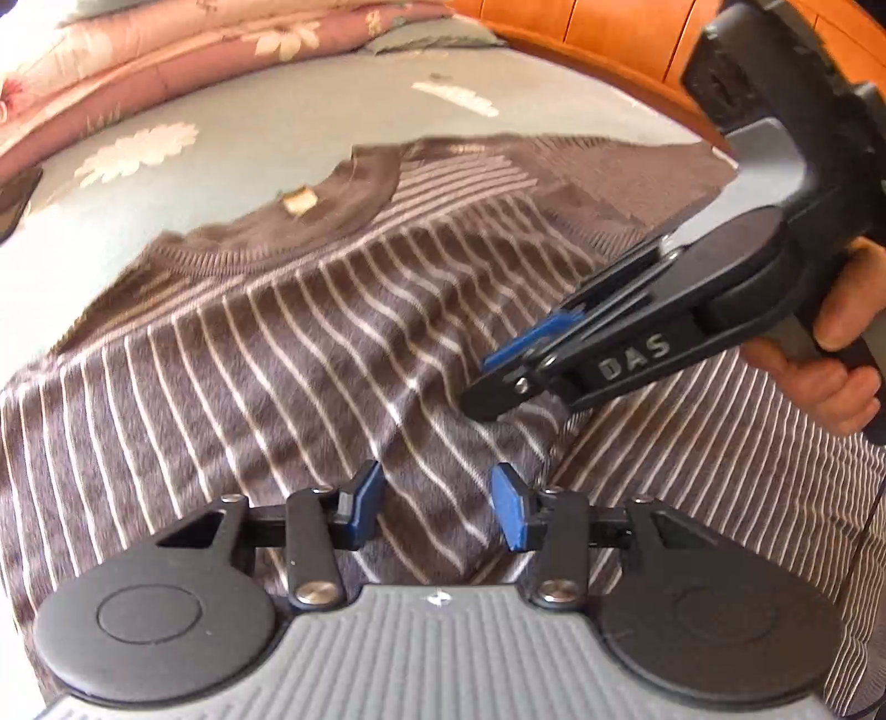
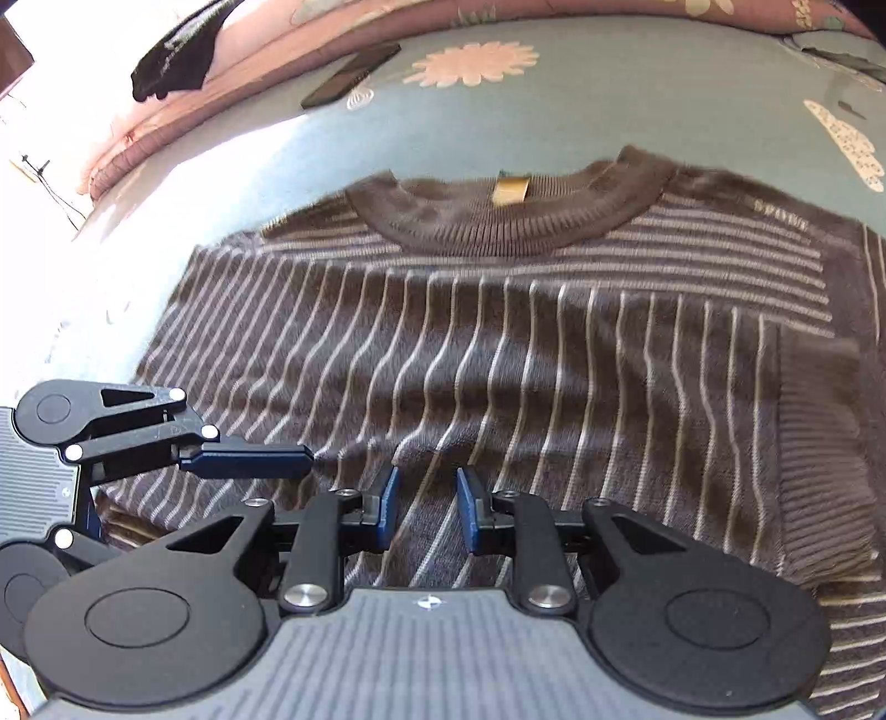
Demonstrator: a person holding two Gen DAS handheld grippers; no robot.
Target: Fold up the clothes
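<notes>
Sweater: We saw the brown striped sweater (image 1: 310, 310) lying on the bed (image 1: 232, 166), front up, its collar (image 2: 509, 221) toward the far side.
Left gripper: In its own view the left gripper (image 1: 437, 507) stood low over the sweater with its blue pads (image 1: 512, 512) spread apart and only cloth seen in the gap; whether the pads touched the cloth, we could not tell.
Right gripper: In its own view the right gripper (image 2: 426, 512) was also spread, just above the striped cloth.
Only in left view: The hand (image 1: 830, 354) that held the right gripper, the wooden board (image 1: 598, 27) behind the bed, and the right gripper seen from the side.
Only in right view: A phone (image 2: 351, 75) and a black cloth (image 2: 177, 52) well behind the sweater, also a folded part with a ribbed cuff (image 2: 819, 476) on the right, and the left gripper seen from the side.
</notes>
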